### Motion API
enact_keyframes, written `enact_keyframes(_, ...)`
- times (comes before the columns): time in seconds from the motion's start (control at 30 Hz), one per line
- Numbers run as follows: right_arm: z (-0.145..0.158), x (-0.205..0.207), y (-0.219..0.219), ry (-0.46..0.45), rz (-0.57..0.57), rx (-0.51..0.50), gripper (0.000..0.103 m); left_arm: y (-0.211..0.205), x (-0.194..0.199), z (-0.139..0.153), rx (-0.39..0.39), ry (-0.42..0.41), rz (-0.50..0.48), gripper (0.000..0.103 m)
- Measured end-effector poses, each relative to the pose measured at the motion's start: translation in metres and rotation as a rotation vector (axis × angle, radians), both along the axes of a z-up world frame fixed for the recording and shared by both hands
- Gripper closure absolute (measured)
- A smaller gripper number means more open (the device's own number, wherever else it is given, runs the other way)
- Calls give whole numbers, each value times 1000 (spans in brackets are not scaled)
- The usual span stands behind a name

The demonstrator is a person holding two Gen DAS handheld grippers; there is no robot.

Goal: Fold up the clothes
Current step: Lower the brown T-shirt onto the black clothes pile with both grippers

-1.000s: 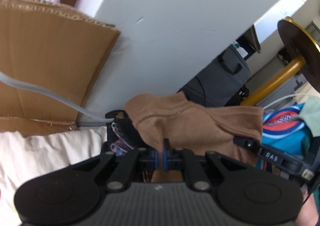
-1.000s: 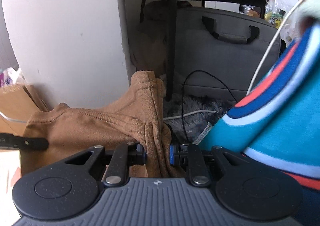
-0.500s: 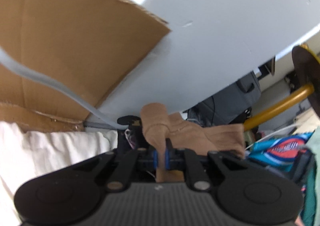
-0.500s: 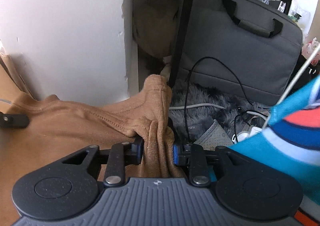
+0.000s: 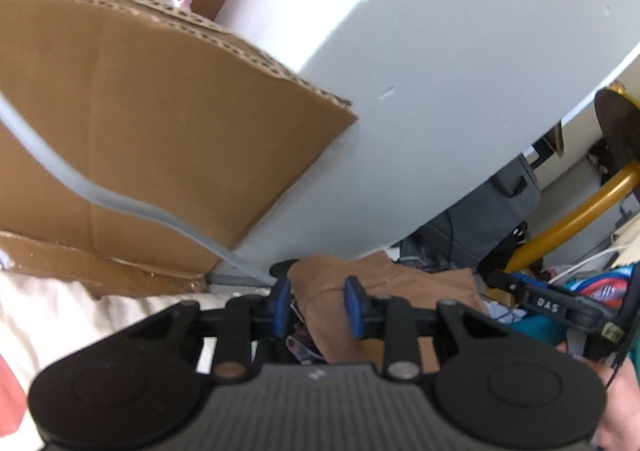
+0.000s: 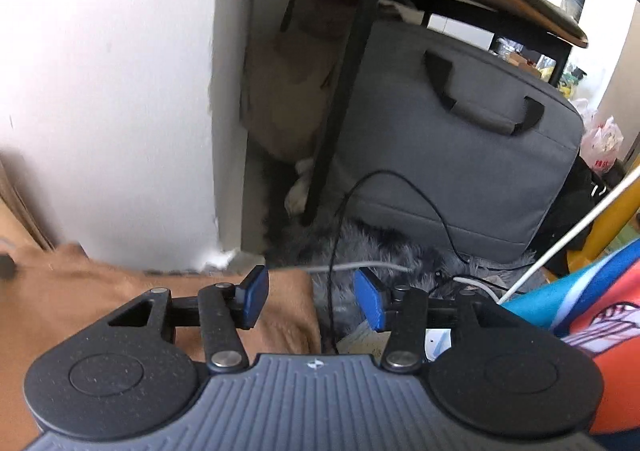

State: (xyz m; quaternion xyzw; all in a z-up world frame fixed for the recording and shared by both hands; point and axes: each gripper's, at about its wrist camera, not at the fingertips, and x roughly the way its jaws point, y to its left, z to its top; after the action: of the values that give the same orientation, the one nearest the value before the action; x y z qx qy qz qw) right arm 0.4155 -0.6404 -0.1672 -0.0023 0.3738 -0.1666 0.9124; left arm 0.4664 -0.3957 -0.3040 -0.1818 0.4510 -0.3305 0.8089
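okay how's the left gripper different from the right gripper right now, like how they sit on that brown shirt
The left gripper has the narrower gap, with brown shirt bunched between its fingers; the right gripper gapes wider, and the brown shirt fills only the left part of its gap. Beyond the left gripper stands a cardboard box; beyond the right, a grey bag. Both are opening, gripping nothing.

Brown garment (image 6: pixel 100 303) on cream bedding (image 5: pixel 80 311)
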Motion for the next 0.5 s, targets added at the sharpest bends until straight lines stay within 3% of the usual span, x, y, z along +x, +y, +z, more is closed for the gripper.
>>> enact_keyframes(0.07, 6, -10, 0, -45, -12, 46, 51, 4, -3, 7, 7, -21, 14, 73)
enact_keyframes(0.17, 7, -29, 7, -96, -12, 108, 88, 10, -10, 18, -7, -46, 17, 73)
enact_keyframes(0.27, 1, -42, 19, -109, -1, 126, 90, 14, -21, 26, -37, -61, 7, 75)
enact_keyframes(0.5, -38, -36, 22, 10, 14, 79, 90, -4, -44, 31, -79, -31, -125, 80)
